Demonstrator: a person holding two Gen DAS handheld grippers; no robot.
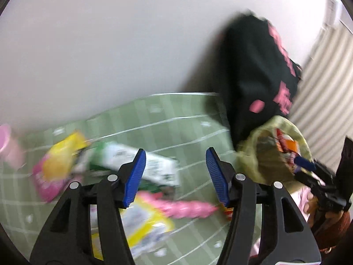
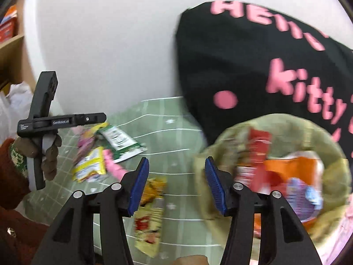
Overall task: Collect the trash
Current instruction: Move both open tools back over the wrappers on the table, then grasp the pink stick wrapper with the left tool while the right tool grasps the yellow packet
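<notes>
My left gripper (image 1: 175, 176) and right gripper (image 2: 174, 185) gape wide, empty; wrappers (image 2: 119, 141) lie at ten o'clock, the bin (image 2: 222, 137) at three, ready to receive.

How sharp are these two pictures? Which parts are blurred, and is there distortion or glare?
Left wrist view: the wrappers and the black bag are smeared by motion, while the left gripper is sharp. Right wrist view: the trash bin is blurred, the right gripper is crisp. Both views bend the tablecloth lines and have dark corners. No strong glare.
</notes>
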